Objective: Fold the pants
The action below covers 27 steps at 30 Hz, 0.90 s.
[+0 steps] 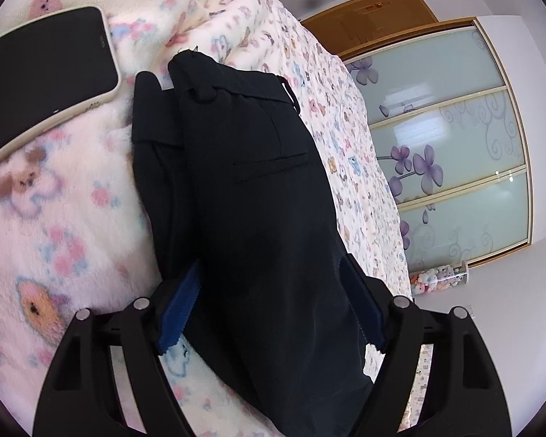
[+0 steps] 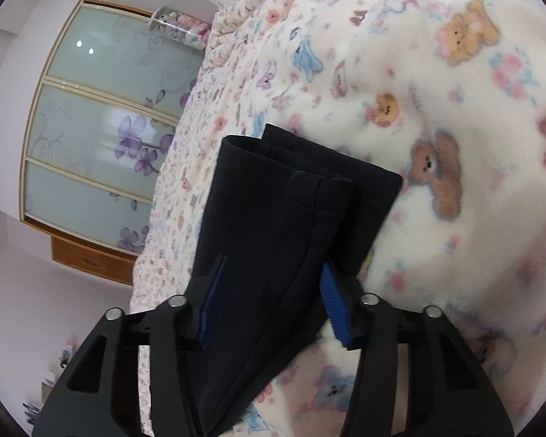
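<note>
Black twill, smooth and matte, lies in a long folded strip on the fleecy bear-print blanket (image 1: 54,218) — the pants (image 1: 258,189) are doubled leg over leg, which I judge is the lengthwise fold already made. My left gripper (image 1: 273,309) sits at the waistband end, its ribbed blue pads (image 1: 180,313) standing wide on either side of the cloth, not pressing it. My right gripper (image 2: 273,302) is at the cuffs, where two hemmed tubes stack neatly; its jaws are partly apart, straddling the fabric — whether one pad brushes it I can't quite tell. A phone (image 1: 47,73) in a pale case rests beside the waistband.
</note>
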Motion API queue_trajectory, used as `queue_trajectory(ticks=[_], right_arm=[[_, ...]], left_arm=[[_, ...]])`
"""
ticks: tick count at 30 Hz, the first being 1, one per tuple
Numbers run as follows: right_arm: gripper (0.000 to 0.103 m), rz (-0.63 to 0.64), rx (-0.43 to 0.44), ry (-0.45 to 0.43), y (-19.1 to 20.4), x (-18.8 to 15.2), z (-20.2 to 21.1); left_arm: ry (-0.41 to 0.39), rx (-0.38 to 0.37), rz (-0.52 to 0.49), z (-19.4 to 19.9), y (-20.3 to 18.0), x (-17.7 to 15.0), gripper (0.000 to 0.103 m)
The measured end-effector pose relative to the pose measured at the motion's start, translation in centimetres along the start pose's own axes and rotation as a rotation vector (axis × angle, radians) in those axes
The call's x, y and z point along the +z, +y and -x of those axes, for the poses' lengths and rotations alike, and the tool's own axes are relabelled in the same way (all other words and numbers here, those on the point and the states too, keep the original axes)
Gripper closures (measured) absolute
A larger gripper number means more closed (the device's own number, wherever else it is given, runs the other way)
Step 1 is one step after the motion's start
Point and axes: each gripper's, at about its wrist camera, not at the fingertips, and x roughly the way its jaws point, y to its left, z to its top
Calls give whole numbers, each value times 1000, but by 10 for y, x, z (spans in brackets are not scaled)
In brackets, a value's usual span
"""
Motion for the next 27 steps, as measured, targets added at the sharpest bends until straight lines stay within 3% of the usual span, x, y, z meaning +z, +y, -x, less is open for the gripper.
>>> queue_trajectory(ticks=[3, 4, 5, 8, 10, 12, 13, 17, 19, 22, 27], right_arm=[[77, -3, -42, 7, -3, 0, -4], [93, 6, -66, 22, -2, 1, -9], [98, 12, -74, 29, -1, 2, -12], [99, 80, -21, -9, 26, 13, -8], [99, 147, 110, -94, 51, 20, 13], [99, 208, 130, -198, 60, 22, 34], [99, 200, 102, -206, 54, 21, 35], [99, 58, -77, -91, -8, 9, 12], [99, 28, -67, -88, -27, -1, 11], [99, 93, -87, -100, -18, -4, 17], [99, 80, -82, -87, -19, -3, 15]], left_arm=[[-4, 9, 3, -1, 1, 2, 28], [-6, 19, 0, -2, 0, 2, 30], [-12, 42, -10, -2, -2, 2, 39], [-20, 74, -41, -1, -8, 1, 95], [-34, 26, -44, 8, -7, 0, 95], [-43, 12, -77, 15, -4, -6, 95], [-43, 19, -90, 17, 0, -11, 95], [-34, 44, -98, 11, 22, -24, 95], [-34, 41, -103, 10, 22, -23, 93], [-15, 24, -71, 9, 21, -14, 88], [-23, 1, -50, 8, 17, -6, 67]])
